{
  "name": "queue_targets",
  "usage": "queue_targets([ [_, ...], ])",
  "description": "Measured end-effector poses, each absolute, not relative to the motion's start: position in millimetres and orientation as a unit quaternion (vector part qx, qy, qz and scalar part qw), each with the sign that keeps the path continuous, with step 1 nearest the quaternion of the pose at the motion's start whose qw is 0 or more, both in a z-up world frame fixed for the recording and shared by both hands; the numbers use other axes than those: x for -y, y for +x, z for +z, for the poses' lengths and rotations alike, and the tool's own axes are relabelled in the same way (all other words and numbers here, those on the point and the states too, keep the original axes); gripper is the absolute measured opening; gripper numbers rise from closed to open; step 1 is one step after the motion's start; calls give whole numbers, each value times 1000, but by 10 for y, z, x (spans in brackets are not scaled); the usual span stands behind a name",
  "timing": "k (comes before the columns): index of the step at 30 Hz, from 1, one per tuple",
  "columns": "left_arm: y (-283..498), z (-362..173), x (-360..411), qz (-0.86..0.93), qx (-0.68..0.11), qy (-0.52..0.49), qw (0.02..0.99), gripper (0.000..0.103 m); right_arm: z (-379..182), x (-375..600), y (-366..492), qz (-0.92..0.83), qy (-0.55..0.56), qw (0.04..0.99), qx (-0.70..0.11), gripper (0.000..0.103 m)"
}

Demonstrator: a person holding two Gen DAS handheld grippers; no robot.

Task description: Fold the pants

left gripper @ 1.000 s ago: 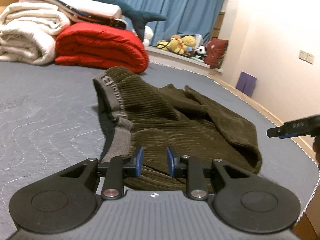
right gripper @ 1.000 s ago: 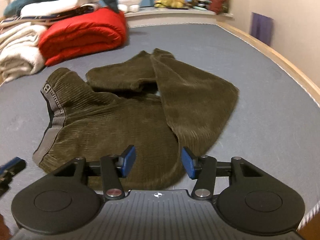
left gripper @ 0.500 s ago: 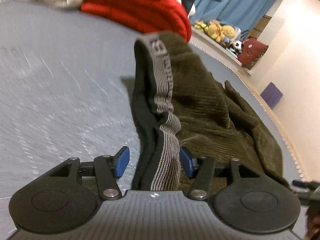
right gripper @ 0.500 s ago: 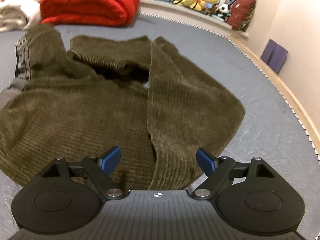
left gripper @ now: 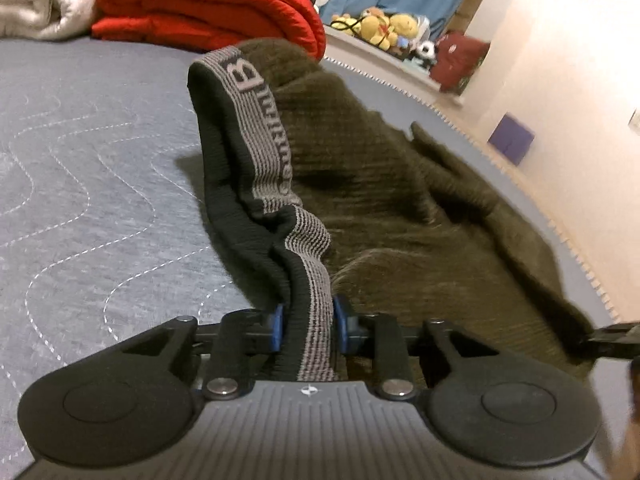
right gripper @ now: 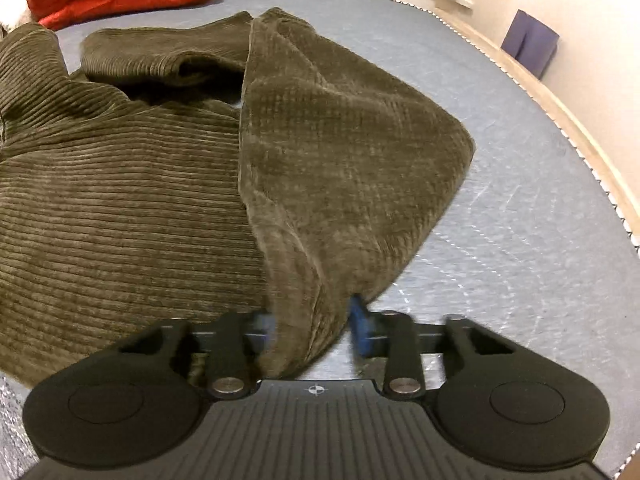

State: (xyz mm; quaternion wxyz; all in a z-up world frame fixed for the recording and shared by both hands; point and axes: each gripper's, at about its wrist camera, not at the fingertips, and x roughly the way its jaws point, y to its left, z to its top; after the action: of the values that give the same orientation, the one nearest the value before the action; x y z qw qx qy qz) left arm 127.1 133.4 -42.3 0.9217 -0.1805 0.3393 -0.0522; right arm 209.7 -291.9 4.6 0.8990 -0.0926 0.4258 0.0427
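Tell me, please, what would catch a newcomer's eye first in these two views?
Probably the olive corduroy pants spread across the grey quilted bed, with their grey-striped waistband rising toward the left claw, which is shut on it. The right claw is closed on a folded leg edge near the camera. Behind, a bright red folded blanket stands out at the bed's far side.

Warm, dim indoor light. Soft shadow left of the pants (left gripper: 360, 184) on the bed (left gripper: 88, 184). Strong fisheye bending at edges. Motion blur on right gripper's fingers (right gripper: 358, 330); wall (left gripper: 560, 52) overexposed, background toys soft.
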Motion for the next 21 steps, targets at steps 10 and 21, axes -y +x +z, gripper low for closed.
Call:
queue_targets([
  [10, 295, 144, -1750, 35, -294, -194, 935, 21, 525, 2709, 1600, 129, -79, 909, -387, 12],
  [21, -581, 269, -2136, 198, -370, -207, 884, 20, 451, 1828, 515, 336, -201, 793, -467, 8],
])
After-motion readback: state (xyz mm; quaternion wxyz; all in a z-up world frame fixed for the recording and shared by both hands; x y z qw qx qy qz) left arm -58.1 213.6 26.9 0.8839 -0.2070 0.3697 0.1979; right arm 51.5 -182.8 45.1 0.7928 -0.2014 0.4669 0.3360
